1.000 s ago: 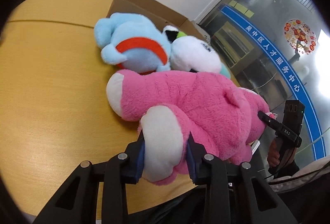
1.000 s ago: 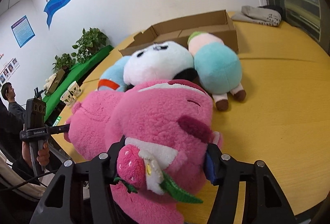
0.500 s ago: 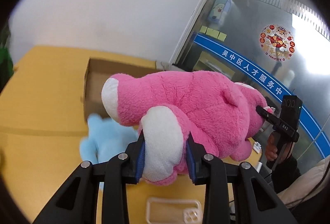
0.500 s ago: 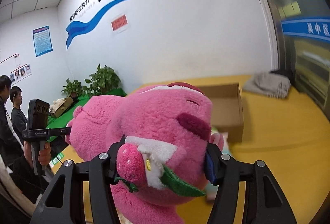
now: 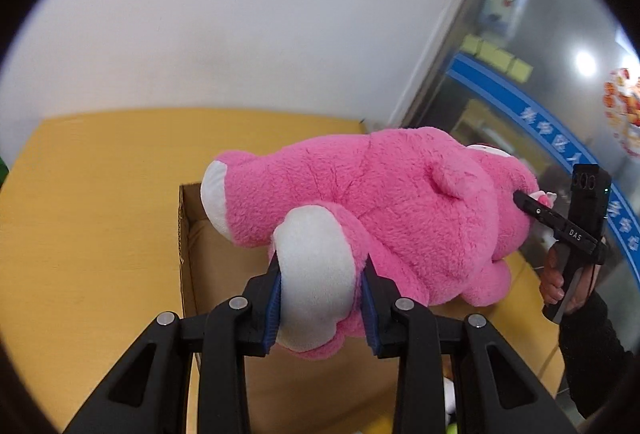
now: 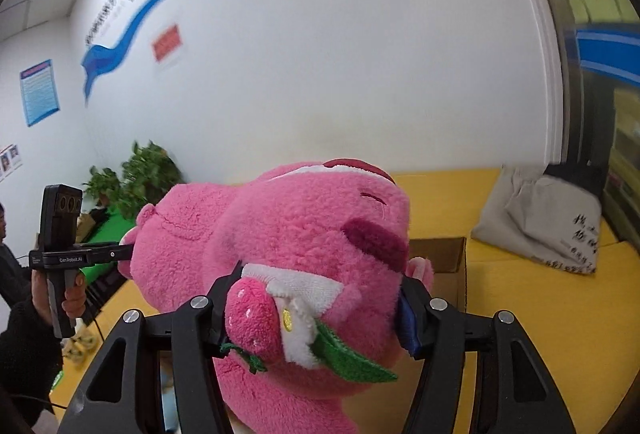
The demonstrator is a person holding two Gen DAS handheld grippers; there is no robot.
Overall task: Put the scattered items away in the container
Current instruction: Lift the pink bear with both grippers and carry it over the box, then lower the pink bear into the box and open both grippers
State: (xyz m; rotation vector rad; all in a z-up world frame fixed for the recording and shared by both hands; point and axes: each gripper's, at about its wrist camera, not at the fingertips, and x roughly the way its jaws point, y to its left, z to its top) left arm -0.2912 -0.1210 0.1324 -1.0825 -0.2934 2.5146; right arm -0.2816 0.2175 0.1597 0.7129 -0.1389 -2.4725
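Observation:
A big pink plush bear (image 5: 384, 210) hangs in the air between both grippers, above an open cardboard box (image 5: 188, 234) on the yellow table. My left gripper (image 5: 322, 300) is shut on its white-soled foot. My right gripper (image 6: 316, 308) is shut on the bear's head (image 6: 304, 230), by the strawberry decoration. In the left wrist view the right gripper (image 5: 560, 226) shows at the bear's far end; in the right wrist view the left gripper (image 6: 76, 254) shows at the left. The box's far rim (image 6: 440, 246) peeks out behind the bear.
The yellow table (image 5: 88, 202) spreads around the box. A grey cloth bag (image 6: 548, 222) lies on the table at the right. Potted plants (image 6: 136, 178) and a white wall stand behind. Other plush toys are hidden below the bear.
Both grippers have lifted the pink bear off the table and carried it forward over the box. The blue and white plush toys have dropped out of view.

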